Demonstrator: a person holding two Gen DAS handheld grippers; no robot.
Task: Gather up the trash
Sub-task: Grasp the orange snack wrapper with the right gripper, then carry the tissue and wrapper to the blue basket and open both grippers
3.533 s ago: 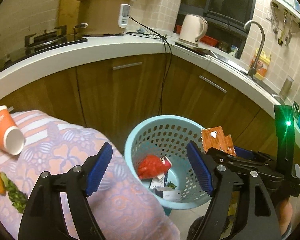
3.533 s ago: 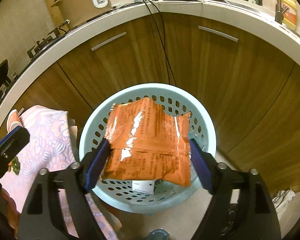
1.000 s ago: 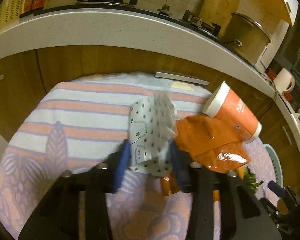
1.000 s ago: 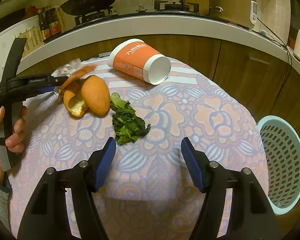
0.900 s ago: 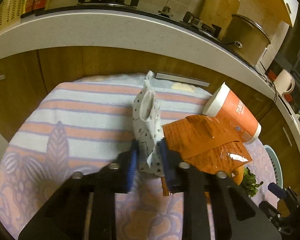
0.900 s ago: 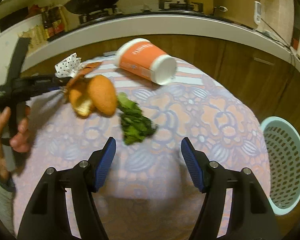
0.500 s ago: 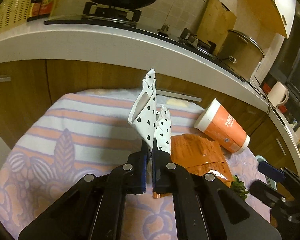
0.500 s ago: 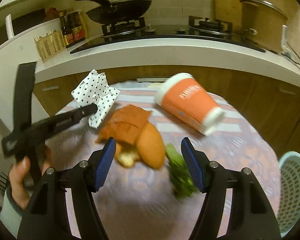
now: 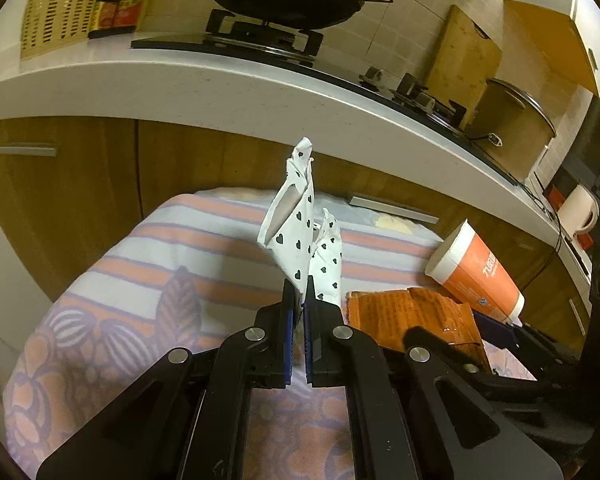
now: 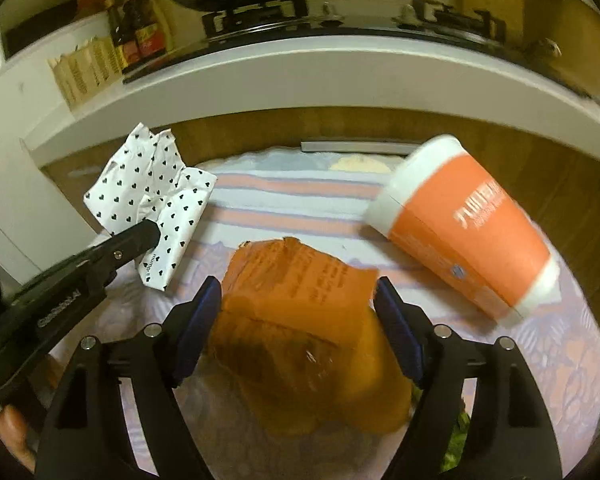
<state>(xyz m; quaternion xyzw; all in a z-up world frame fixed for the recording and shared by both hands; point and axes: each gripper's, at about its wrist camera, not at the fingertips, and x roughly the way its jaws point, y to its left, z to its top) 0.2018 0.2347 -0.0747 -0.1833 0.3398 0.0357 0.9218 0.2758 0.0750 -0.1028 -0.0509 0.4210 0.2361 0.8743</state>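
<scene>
My left gripper (image 9: 296, 300) is clamped on the heart-print wrapper (image 9: 300, 236), lifted clear of the tablecloth (image 9: 140, 280). My right gripper (image 10: 298, 300), jaws just widened, straddles the orange packet (image 10: 296, 300) — I should sink lower, then squeeze squarely.

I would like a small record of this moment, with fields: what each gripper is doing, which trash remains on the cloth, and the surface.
left gripper: shut on white heart-print paper wrapper, lifted off the cloth
right gripper: open, jaws have just been widening, either side of crumpled orange foil packet
remaining trash: orange paper cup lying on its side; orange peel under the packet; green vegetable scrap
surface: striped floral cloth
</scene>
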